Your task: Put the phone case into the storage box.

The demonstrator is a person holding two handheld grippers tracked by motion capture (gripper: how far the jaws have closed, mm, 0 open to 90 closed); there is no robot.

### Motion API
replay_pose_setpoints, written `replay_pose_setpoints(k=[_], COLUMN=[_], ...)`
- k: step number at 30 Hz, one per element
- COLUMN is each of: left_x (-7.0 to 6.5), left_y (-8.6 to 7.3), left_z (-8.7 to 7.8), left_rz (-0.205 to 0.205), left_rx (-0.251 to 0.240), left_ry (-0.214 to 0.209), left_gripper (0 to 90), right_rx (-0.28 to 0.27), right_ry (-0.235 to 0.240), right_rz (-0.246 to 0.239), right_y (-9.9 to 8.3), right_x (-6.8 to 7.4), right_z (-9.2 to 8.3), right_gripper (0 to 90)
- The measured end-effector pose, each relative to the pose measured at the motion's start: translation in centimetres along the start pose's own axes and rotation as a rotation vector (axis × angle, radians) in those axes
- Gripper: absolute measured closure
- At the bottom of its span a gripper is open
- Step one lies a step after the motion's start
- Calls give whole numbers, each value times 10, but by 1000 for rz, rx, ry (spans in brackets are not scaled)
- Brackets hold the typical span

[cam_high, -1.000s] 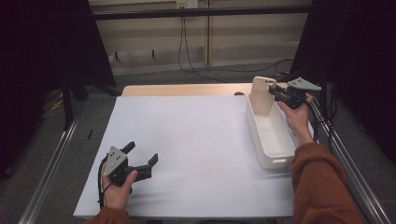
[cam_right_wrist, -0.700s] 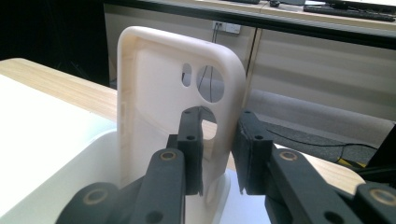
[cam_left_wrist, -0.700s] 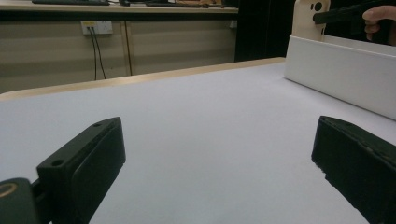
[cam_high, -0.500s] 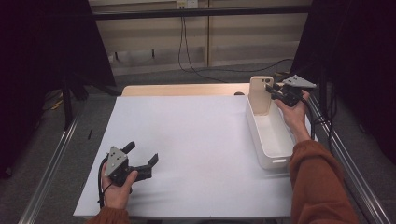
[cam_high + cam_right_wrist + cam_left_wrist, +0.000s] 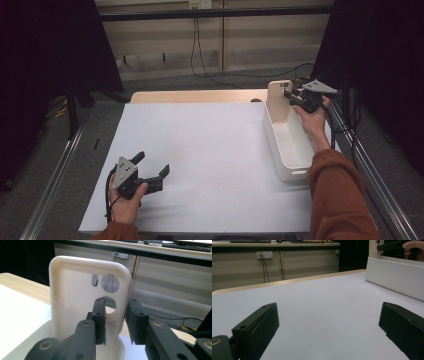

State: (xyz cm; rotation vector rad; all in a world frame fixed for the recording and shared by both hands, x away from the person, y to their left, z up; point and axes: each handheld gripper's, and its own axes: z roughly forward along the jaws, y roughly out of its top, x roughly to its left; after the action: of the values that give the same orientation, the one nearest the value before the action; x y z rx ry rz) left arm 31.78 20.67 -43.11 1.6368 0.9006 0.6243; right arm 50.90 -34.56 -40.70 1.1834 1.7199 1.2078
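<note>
A cream phone case (image 5: pixel 279 100) stands upright at the far end of the white bin (image 5: pixel 287 172). My right gripper (image 5: pixel 291 96) reaches it from the right at the case's upper edge. In the right gripper view the case (image 5: pixel 75 290) has its right edge between the jaws of this gripper (image 5: pixel 117 301). The left pad is inside the shell with a gap to the wall, and the jaws have just been opening. My left gripper (image 5: pixel 152 163) rests on the white table sheet (image 5: pixel 210 150) at the front left. It is open (image 5: pixel 329 307) with nothing between its jaws.
The bin's long white wall (image 5: pixel 392 272) lies to the right of the left gripper. A strip of wooden tabletop (image 5: pixel 195 96) runs behind the sheet. Metal rails (image 5: pixel 55 170) border the table on both sides, and cables hang at the back wall.
The right hand has shifted only slightly, and the phone case still stands at the bin's far end. The left gripper has not moved.
</note>
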Motion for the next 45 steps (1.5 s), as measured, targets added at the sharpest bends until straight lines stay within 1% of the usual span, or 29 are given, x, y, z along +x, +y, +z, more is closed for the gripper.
replay_pose_setpoints(k=[4,6,7,9,11,13,15,17,19,21,23,25,26,29,30,32,35,36,37,40,41,43,45], left_x=[0,1,1,1,2,2,2,3,3,3,2,2,2,2,2,2,3,2,2,2,2,3,3], left_y=[0,0,0,0,0,0,-1,-1,0,0,0,0,0,1,1,0,0,0,0,0,0,0,0], left_z=[0,0,0,0,0,0,1,1,0,0,0,1,1,2,3,4,3,3,3,1,0,-1,-2], left_rz=[1,1,1,1,2,-3,-15,-13,-7,-7,-12,-11,-15,-10,-12,-19,-15,-15,-12,-13,-10,-19,-14], left_rx=[3,4,5,5,7,4,1,-1,0,-1,-3,-3,-6,-5,-6,-7,-5,-5,-3,-5,-5,-11,-10], left_ry=[2,3,3,7,9,9,12,9,12,14,12,10,11,9,11,12,10,13,13,14,15,16,20], left_gripper=[30,29,29,29,29,29,29,29,29,29,29,29,29,29,29,29,29,29,29,29,29,29,29], right_rx=[-1,0,-1,-3,-1,-6,-7,-9,-10,-17,-25,-22,-21,-13,-15,-12,-11,-12,-12,-18,-19,-29,-30], right_ry=[-2,-8,-10,-12,-18,-20,-25,-28,-27,-31,-25,-26,-24,-22,-18,-18,-19,-22,-30,-30,-31,-30,-25], right_rz=[2,0,8,14,18,29,27,38,36,47,59,61,62,74,79,76,82,87,90,100,104,113,112], right_y=[-1,-1,-1,-1,-1,-1,-1,0,1,3,4,5,5,5,5,5,6,6,7,8,9,10,11], right_x=[0,-1,-1,-1,-2,-2,-2,-2,-2,-2,-2,-2,-2,-1,-1,-2,-1,-1,0,1,2,3,4], right_z=[0,0,0,0,-1,-2,-3,-4,-5,-7,-8,-9,-9,-10,-10,-11,-13,-13,-13,-14,-14,-15,-16], right_gripper=[692,665,657,629,618,562,534,487,480,437,412,351,340,236,225,169,111,78,61,31,25,24,17])
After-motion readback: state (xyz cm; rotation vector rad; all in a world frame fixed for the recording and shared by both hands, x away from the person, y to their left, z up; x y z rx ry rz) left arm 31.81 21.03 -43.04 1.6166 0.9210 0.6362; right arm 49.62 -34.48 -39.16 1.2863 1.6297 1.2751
